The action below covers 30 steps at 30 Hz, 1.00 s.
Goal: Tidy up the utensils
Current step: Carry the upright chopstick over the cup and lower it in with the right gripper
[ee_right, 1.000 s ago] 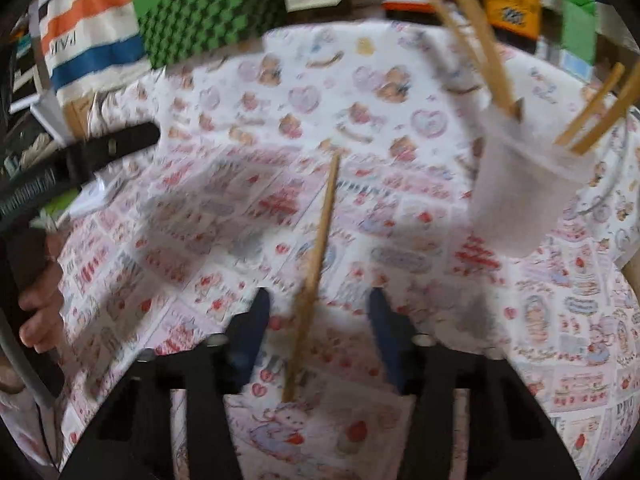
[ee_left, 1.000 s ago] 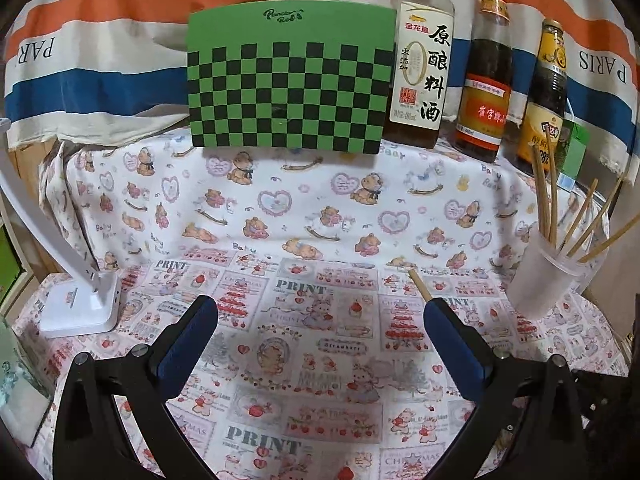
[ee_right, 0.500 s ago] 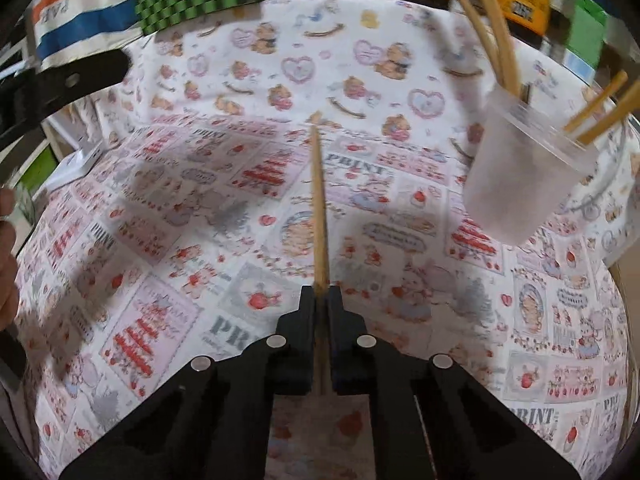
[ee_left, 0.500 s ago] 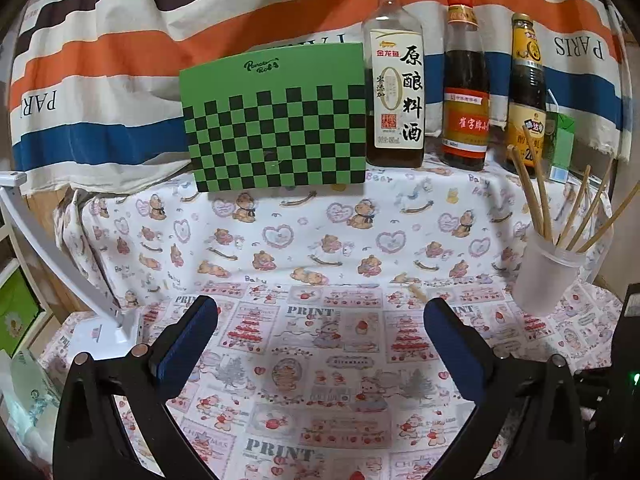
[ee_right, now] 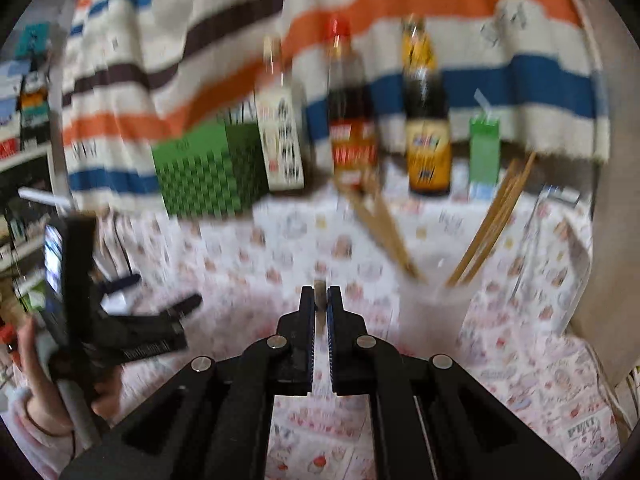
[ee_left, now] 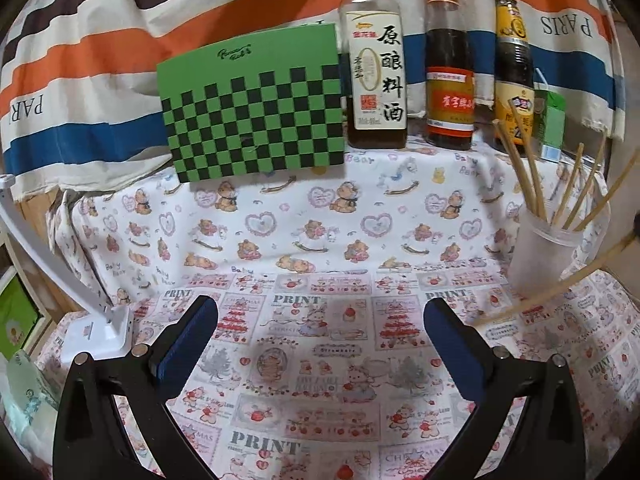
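Our right gripper (ee_right: 321, 300) is pinching a single wooden chopstick (ee_right: 319, 293), the pads pressed together on it so that only its end shows between them, pointing almost straight at the lens; from the left wrist view the same chopstick (ee_left: 560, 284) slants in from the right edge, raised above the patterned tablecloth (ee_left: 320, 360), with its tip near the foot of the frosted plastic cup (ee_left: 540, 252). That cup stands near the table's right edge and holds several more chopsticks (ee_left: 524, 176), fanned outward. Our left gripper (ee_left: 320, 320) hangs over the front middle of the cloth with its blue pads spread wide and nothing between them. Along the back edge stand a green checkered board (ee_left: 252, 104), three sauce bottles (ee_left: 448, 60) and a small green carton (ee_left: 554, 124). A white lamp base (ee_left: 100, 332) sits at the left edge
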{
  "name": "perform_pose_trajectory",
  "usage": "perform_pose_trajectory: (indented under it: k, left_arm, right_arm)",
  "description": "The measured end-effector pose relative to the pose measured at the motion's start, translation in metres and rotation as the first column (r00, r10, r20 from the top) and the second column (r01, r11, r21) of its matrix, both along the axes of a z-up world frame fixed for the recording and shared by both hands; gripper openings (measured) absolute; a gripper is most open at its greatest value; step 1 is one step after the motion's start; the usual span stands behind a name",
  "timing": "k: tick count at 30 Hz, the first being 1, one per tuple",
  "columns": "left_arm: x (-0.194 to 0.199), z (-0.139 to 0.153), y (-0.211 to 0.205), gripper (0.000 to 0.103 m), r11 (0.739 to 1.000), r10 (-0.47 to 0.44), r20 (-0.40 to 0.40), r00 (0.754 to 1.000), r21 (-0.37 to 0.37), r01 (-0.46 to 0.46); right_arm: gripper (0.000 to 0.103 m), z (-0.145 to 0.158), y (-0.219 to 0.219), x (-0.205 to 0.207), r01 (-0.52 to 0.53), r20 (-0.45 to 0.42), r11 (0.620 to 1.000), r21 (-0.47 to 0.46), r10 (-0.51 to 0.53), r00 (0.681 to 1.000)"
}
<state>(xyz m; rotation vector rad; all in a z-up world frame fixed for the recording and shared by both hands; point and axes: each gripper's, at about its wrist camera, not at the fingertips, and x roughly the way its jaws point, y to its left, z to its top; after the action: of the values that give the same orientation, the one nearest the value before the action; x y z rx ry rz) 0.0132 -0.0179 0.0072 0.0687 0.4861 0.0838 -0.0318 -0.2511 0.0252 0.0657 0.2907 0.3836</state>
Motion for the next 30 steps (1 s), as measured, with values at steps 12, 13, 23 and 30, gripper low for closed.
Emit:
perform_pose_trajectory:
  k: [12,13,23,30]
  left_arm:
    - [-0.003,0.0,-0.003,0.102,0.997,-0.041,-0.023,0.999,-0.059,0.04]
    - [-0.003,0.001,-0.002,0.102,0.998,-0.04,-0.018,0.999,-0.057,0.039]
    - [0.004,-0.008,0.001,0.102,0.998,-0.037,-0.024,0.999,-0.06,0.036]
    - [-0.011,0.001,0.005,0.102,0.991,-0.059,0.129,0.99,-0.113,0.074]
  right_arm:
    - [0.006,0.019,-0.016,-0.015,0.022,0.073,0.998,0.05,-0.025,0.997]
    - [0.006,0.02,-0.017,-0.017,0.027,0.087,0.999,0.044,-0.031,0.996]
    - [0.006,0.05,-0.019,0.011,0.135,0.071,0.991,0.004,-0.135,0.988]
    - [0.006,0.098,-0.028,0.032,0.203,0.111,0.979,0.0,-0.202,0.973]
